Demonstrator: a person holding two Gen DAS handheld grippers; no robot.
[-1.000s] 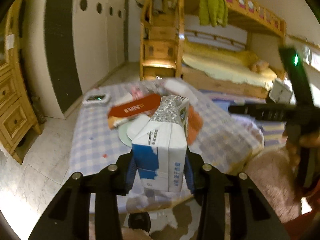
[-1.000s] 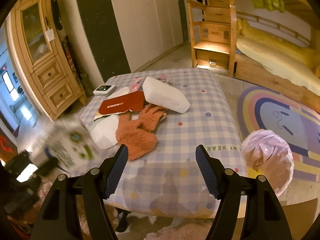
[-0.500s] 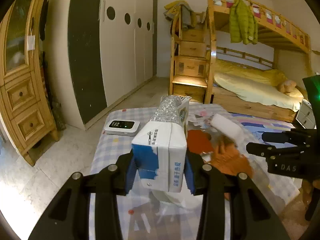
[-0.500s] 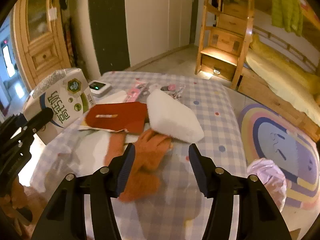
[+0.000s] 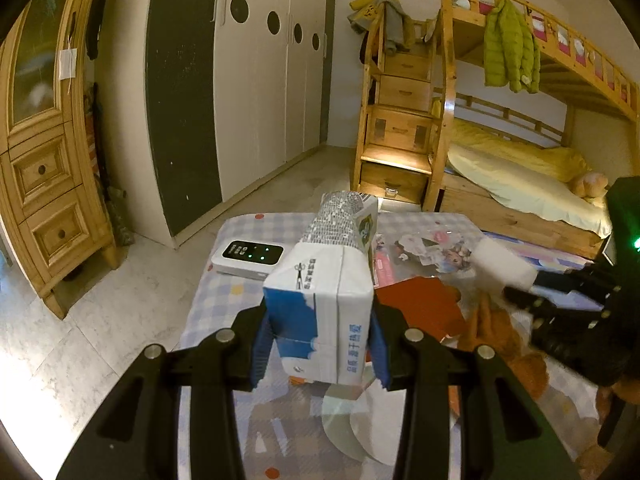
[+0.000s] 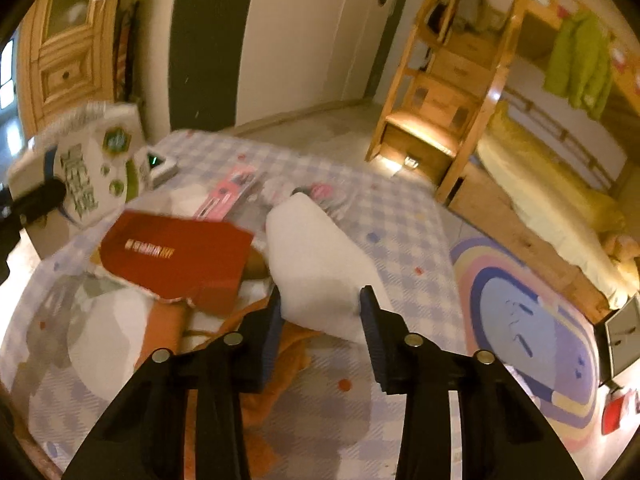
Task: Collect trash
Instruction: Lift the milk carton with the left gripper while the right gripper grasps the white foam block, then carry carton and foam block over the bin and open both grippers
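My left gripper (image 5: pixel 318 344) is shut on a blue and white milk carton (image 5: pixel 320 304), held upright above the near left part of the checked table (image 5: pixel 224 288). The carton also shows at the left edge of the right wrist view (image 6: pixel 84 168). My right gripper (image 6: pixel 320 312) is closing around the near end of a white soft packet (image 6: pixel 316 256); both pads touch its sides. A red flat box (image 6: pixel 176 256) lies left of the packet, over an orange furry cloth (image 6: pixel 280 352). Pink wrappers (image 6: pixel 228 192) lie further back.
A white device with green lights (image 5: pixel 248 258) sits at the table's far left corner. Round white discs (image 5: pixel 360 412) lie below the carton. A wooden cabinet (image 5: pixel 44 184) stands left, a bunk bed with stairs (image 5: pixel 404 136) behind, and a round rug (image 6: pixel 532 336) covers the floor at right.
The right jaws have narrowed and moved forward onto the white packet. My left gripper has swung left with the carton, so the table's left side and the wardrobe now face it.
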